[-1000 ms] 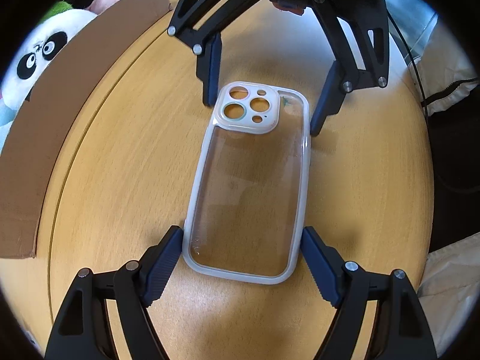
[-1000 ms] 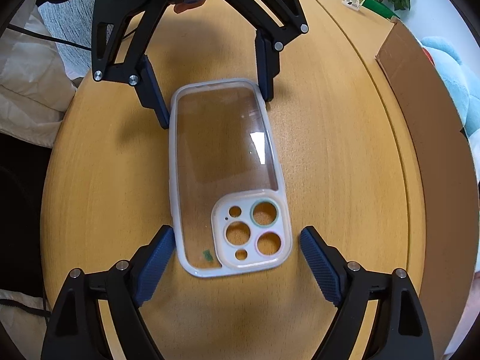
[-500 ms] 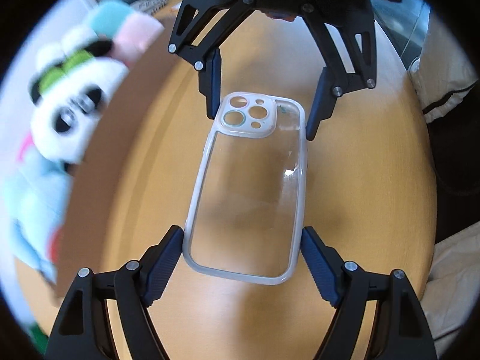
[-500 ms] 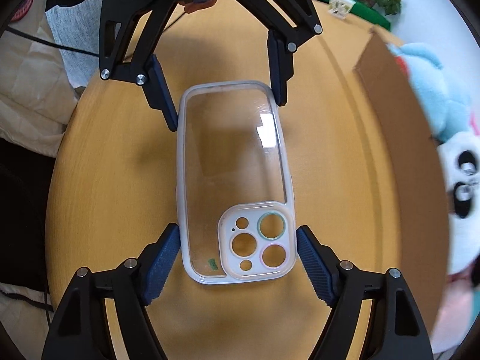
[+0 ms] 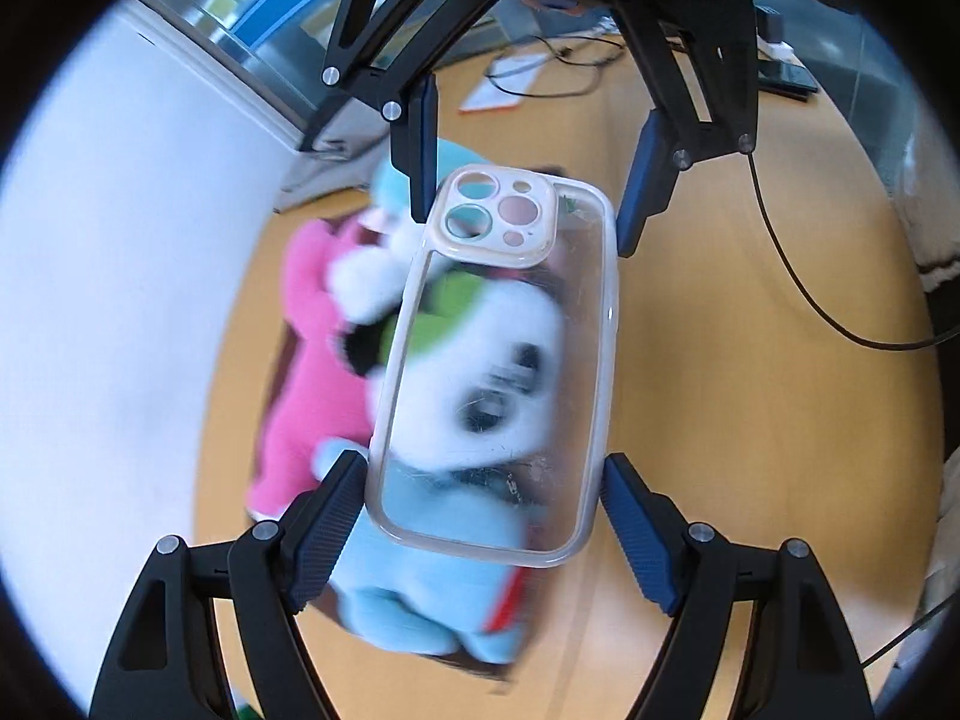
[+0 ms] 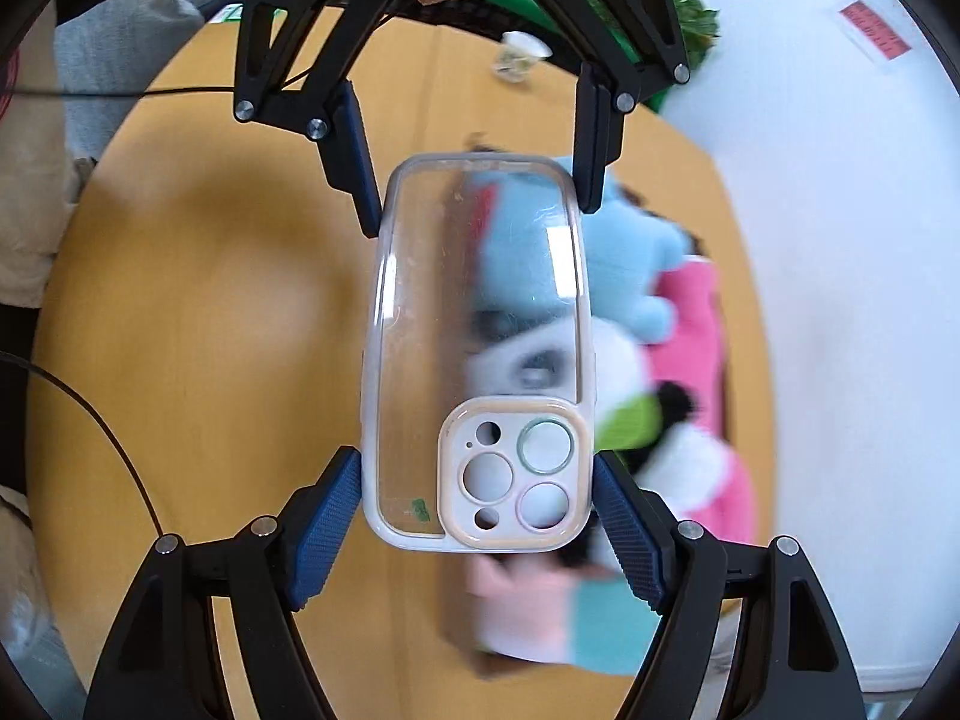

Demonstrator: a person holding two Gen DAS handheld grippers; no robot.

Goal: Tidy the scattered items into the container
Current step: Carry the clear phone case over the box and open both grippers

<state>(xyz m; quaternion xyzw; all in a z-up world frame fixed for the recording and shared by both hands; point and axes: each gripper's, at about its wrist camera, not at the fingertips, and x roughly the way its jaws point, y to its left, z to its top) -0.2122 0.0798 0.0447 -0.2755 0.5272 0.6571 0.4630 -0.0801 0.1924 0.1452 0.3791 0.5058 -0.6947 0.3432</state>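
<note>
A clear phone case (image 5: 492,372) with a cream camera surround is held in the air between both grippers. My left gripper (image 5: 483,516) is shut on its plain end; my right gripper (image 6: 477,516) is shut on its camera end (image 6: 513,474). Each gripper shows at the top of the other's view, the right one (image 5: 528,192) and the left one (image 6: 474,180). Below the case lies the cardboard box (image 6: 726,372) with a panda toy (image 5: 510,372), a pink toy (image 5: 306,372) and a blue toy (image 6: 624,264).
The round wooden table (image 5: 750,372) lies below, with a black cable (image 5: 798,288) across its right side. A white wall (image 5: 108,330) stands beyond the box. A green plant (image 6: 696,18) and papers sit at the table's far edge.
Both grippers have lifted the case off the table and carried it sideways over the box of soft toys. The jaws stay closed on its two ends.
</note>
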